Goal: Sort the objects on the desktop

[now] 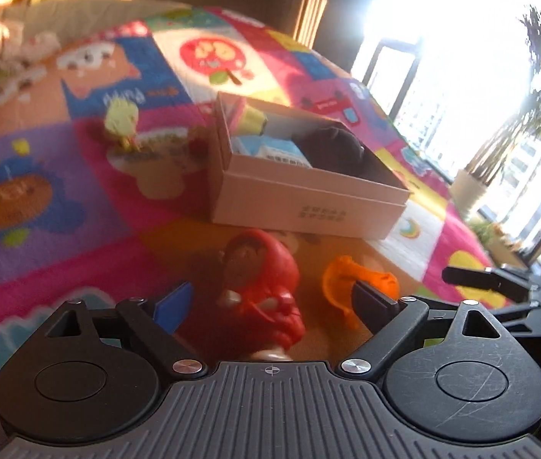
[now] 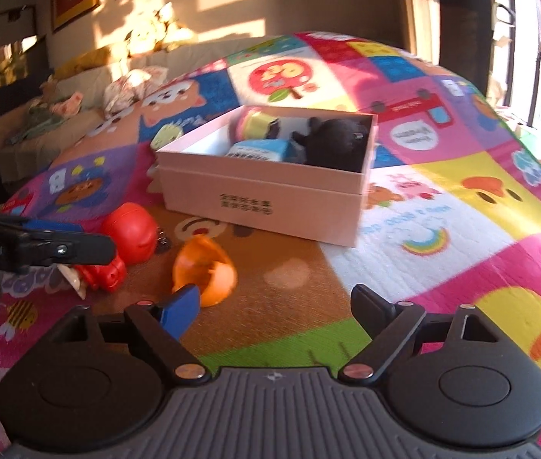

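Both grippers [image 1: 266,302] [image 2: 276,306] spread wide, empty; red toy [image 1: 262,298] btwn left fingers, orange shell [image 1: 341,283] beside, box [image 2: 270,191] beyond.

The red toy [image 1: 260,290] sits right between the wide-apart fingers of the left gripper [image 1: 270,298], so it blocks the way to the box [image 1: 308,199] behind it. The orange shell [image 2: 203,269] lies just ahead of the right gripper [image 2: 274,302], on its left. The mat [image 2: 308,287] on its right is bare up to the box.
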